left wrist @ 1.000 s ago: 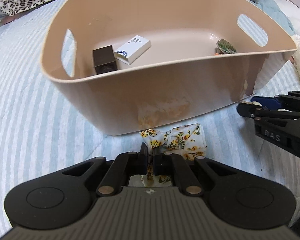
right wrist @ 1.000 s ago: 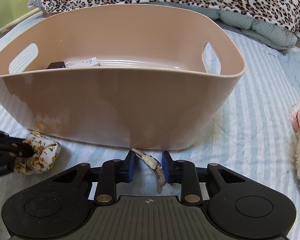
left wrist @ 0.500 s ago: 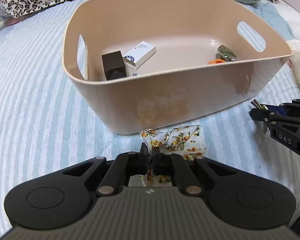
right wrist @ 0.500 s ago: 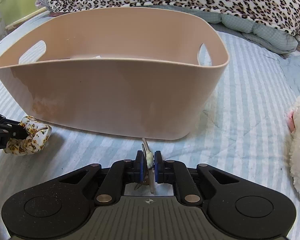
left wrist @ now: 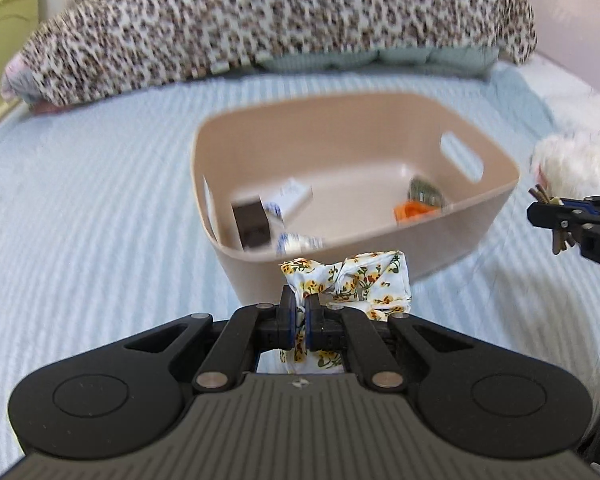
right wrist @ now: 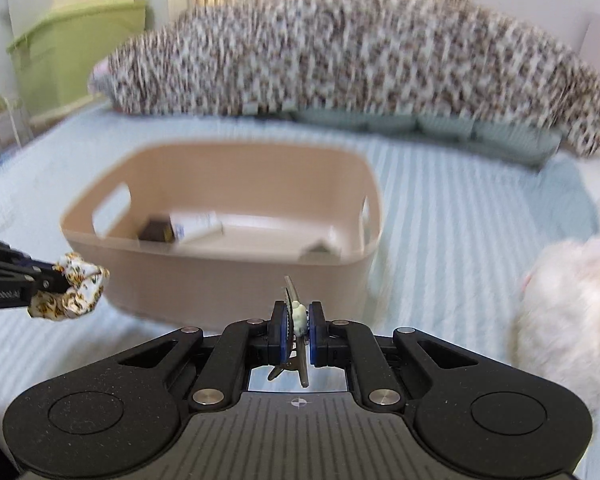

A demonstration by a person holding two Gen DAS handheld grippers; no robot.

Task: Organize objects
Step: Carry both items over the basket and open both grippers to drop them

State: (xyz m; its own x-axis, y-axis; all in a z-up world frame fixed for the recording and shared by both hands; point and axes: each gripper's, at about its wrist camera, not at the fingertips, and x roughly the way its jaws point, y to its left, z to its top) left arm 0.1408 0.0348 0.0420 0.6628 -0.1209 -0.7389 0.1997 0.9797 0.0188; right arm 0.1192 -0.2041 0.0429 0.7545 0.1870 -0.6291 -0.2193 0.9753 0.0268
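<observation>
A beige plastic basket point(left wrist: 452, 236) point(right wrist: 220, 280) sits on the striped bed. Inside lie a dark brown box point(left wrist: 250, 224), a white box point(left wrist: 294, 196), an orange item point(left wrist: 410, 212) and a greenish packet point(left wrist: 424, 192). My left gripper point(left wrist: 299, 304) is shut on a floral scrunchie point(left wrist: 356, 280) and holds it in the air in front of the basket; the scrunchie also shows in the right wrist view point(right wrist: 72, 292). My right gripper point(right wrist: 298, 316) is shut on a hair clip point(right wrist: 294, 320), raised to the right of the basket; it also shows in the left wrist view point(left wrist: 540, 212).
A leopard-print blanket point(left wrist: 260, 28) point(right wrist: 360, 60) lies across the back of the bed. A white plush toy point(left wrist: 568, 164) point(right wrist: 568, 304) lies right of the basket. Green storage boxes point(right wrist: 72, 52) stand at the far left.
Both grippers have risen and pulled back from the basket with their items, so the basket looks smaller and lower. The right gripper closed on the hair clip a second ago.
</observation>
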